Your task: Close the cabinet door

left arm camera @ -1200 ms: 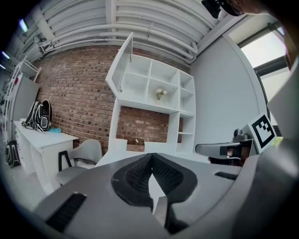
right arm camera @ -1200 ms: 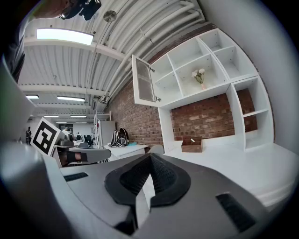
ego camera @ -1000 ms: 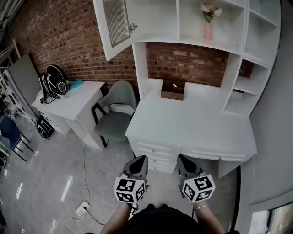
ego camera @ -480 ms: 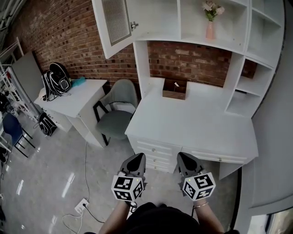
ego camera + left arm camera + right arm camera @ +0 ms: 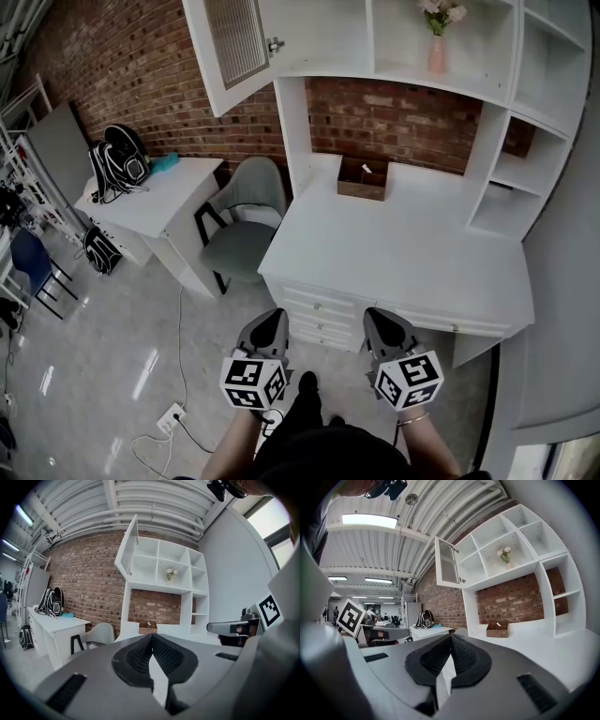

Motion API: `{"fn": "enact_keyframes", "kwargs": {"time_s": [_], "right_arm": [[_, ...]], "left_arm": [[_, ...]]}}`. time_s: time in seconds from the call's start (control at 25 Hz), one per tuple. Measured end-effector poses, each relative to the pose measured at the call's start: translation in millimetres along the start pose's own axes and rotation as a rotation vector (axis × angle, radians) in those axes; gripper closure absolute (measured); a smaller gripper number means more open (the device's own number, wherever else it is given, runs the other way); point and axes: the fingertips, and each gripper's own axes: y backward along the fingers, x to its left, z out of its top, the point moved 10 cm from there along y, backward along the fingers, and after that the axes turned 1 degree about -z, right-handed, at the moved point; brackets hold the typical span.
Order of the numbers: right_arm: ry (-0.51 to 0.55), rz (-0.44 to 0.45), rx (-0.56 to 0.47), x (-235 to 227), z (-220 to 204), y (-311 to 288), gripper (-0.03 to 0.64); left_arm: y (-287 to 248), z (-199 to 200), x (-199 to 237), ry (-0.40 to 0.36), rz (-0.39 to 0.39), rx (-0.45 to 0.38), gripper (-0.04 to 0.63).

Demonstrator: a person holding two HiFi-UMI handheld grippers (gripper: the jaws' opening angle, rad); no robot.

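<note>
While the cabinet door [image 5: 234,42] is standing open high up, the left gripper [image 5: 273,315] and the right gripper [image 5: 377,317] are pressing their fingers [image 5: 137,659] together near the table [image 5: 394,253]

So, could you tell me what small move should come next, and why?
Probably lift the left gripper up toward the cabinet door: the door stands swung open, high on the left, while that gripper and the right gripper hang low before the desk, both shut on nothing.
</note>
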Motion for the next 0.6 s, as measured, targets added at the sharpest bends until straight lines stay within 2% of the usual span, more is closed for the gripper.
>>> {"fn": "enact_keyframes", "kwargs": {"time_s": [0.2, 0.4, 0.6], "right_arm": [[0.003, 0.003, -0.002, -8, 7, -27, 0.617], [0.035, 0.024, -0.025, -20, 1, -70, 0.617], [0.068, 0.076, -0.038, -24, 24, -132, 0.617]], "left_arm": [[-19, 9, 26, -0.012, 0.052, 0.005, 0.584], [-55, 12, 67, -0.006, 0.095, -0.052, 0.584], [-97, 56, 117, -0.013, 0.12, -0.121, 0.583]]}}
